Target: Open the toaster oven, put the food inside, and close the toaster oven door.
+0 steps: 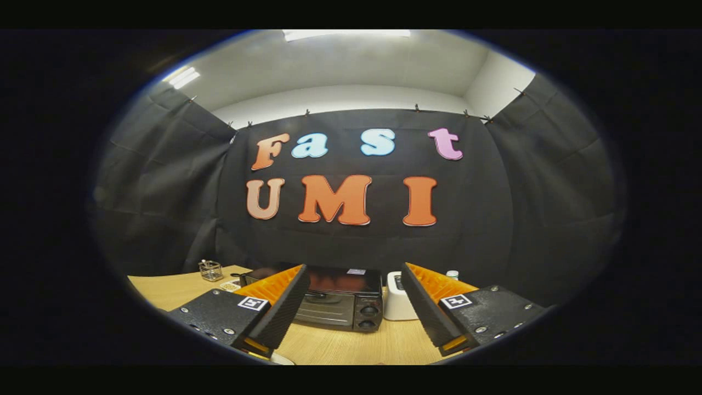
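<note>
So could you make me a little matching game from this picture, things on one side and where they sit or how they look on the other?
Things:
1. toaster oven
2. white appliance
3. clear holder
4. gripper

Descriptions:
A. far off on the table, beyond the left finger
B. black, door closed, ahead between the fingers
C. open, holding nothing
D. right beside the oven's knob side

Pairs: 1-B, 2-D, 3-A, 4-C

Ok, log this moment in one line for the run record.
tongs: open, empty | toaster oven: door shut, beyond tongs, on table | white appliance: beside oven | stage: approach, door not yet opened
</note>
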Tool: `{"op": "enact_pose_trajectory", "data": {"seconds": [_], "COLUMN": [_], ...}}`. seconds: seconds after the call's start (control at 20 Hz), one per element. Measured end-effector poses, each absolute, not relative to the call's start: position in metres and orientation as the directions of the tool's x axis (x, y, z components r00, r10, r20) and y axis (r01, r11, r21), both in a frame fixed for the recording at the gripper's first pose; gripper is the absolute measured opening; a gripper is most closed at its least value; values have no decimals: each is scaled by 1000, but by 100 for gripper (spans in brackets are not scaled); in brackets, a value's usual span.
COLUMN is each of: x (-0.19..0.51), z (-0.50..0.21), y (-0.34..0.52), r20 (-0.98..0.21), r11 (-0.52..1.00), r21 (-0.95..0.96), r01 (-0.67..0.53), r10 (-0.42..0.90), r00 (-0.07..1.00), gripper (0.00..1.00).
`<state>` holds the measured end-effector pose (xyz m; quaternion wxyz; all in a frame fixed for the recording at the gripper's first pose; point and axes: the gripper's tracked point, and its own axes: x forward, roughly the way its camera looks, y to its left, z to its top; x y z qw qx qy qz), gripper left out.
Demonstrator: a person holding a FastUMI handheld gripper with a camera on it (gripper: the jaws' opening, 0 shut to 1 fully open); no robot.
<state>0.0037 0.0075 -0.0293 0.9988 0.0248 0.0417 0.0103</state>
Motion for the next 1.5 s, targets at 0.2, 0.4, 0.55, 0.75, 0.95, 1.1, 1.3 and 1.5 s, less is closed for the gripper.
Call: {"op": "enact_pose_trajectory", "data": {"seconds": [0.2,0.4,0.55,0.75,0.95,1.1,1.3,1.5], "x": [6,11,20,47,81,110,137,147], "z": [-37,-47,-63,-87,-122,-143,-155,-179], "y": [9,11,18,37,61,77,102,111], "r20": [-103,-127,-149,-192,-268,-310,-310,-361], "r11": [996,994,994,993,992,995,996,998], "r21": [81,108,109,112,113,93,75,26], "r01": [-20,-23,-30,-46,-50,-42,-54,-60], "r10": [29,37,46,67,79,69,75,65], "r00": [994,991,988,979,960,948,948,930], "gripper": [98,98,98,98,99,99,99,99]}}
